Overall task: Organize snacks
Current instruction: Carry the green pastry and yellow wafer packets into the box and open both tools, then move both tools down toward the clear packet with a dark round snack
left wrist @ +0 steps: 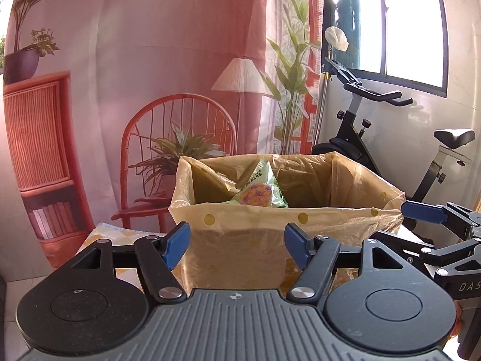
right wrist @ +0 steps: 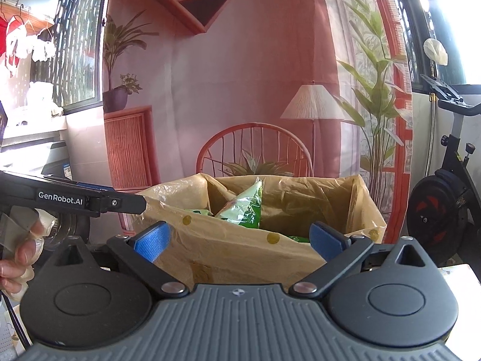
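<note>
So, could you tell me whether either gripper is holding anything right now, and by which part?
Nothing is held. The left gripper and right gripper are both open with nothing between their pads; the green snack bags lie inside the lined box.

"GenRobot.AI" on the left gripper (right wrist: 90,201), "DAS" on the right gripper (left wrist: 469,285)

- A cardboard box (left wrist: 240,249) stands upright and open-topped, lined with a translucent yellow plastic bag (left wrist: 270,216) whose dotted edge folds down over the box's rim.
- A green snack packet (left wrist: 258,192) printed with round, colourful pieces leans tilted inside the box, its pointed top rising to about rim level.
- From the right wrist view, more green packets (right wrist: 297,238) lie lower in the box, beside and beneath the tilted one, partly hidden by the liner.
</note>
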{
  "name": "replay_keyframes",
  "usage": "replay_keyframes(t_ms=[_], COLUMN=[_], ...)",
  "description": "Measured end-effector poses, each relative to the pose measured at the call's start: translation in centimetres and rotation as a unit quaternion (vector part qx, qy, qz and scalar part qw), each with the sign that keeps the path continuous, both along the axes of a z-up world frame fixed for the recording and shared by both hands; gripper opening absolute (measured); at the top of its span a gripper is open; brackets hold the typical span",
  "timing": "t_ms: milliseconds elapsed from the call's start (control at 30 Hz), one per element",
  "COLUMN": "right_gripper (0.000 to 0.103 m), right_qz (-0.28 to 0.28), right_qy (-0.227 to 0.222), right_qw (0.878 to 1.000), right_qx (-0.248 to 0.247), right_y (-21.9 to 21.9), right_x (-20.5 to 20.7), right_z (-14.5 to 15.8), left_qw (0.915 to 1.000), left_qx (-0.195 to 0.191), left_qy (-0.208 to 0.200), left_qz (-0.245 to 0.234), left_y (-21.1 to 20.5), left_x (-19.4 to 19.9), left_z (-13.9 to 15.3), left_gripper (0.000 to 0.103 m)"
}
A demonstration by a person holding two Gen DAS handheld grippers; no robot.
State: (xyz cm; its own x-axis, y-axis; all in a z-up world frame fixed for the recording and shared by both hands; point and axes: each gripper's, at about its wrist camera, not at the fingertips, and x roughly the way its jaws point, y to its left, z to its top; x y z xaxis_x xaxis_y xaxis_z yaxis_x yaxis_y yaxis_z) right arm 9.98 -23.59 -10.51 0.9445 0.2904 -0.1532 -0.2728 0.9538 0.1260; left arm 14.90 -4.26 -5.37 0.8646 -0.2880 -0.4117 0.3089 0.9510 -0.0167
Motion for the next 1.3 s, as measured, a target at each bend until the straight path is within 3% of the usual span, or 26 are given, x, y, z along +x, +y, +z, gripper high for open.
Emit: replay_keyframes(t_ms=[200,500,667,767,900,1133,1300], right_gripper=[0.103,0.103,0.103,0.103,0.093,0.081,0.08], right_qz=[-0.015,-0.007,0.007,0.005,0.029,0.069,0.084], right_qy=[0.005,0.056,0.085,0.103,0.133,0.175,0.185], right_qw=[1.0,0.997,0.996,0.994,0.988,0.979,0.976], right_qx=[0.012,0.06,0.014,-0.037,-0.074,-0.076,-0.078], right_y=[0.1,-1.2,-0.4,0.8,2.0,2.9,3.9], right_x=[-1.7,-3.4,-3.7,-3.8,-3.8,-3.9,-4.0], right_z=[-2.1,-6.3,-8.5,-9.8,-11.7,-14.0,-14.8], left_qw=[0.9991,0.9953,0.9923,0.9905,0.9883,0.9838,0.982], left_qx=[-0.009,-0.013,-0.015,-0.009,-0.006,-0.011,-0.016], left_qy=[0.04,0.096,0.123,0.137,0.152,0.176,0.185], left_qz=[-0.006,-0.002,-0.002,-0.007,-0.013,-0.031,-0.035], left_y=[0.5,0.4,-0.1,-0.6,-1.0,-1.8,-2.1], left_x=[-1.6,-1.9,-2.1,-2.4,-2.8,-2.9,-3.2], left_z=[-3.3,-8.0,-10.2,-11.5,-12.7,-14.1,-14.6], left_gripper=[0.071,0.071,0.07,0.069,0.069,0.06,0.06])
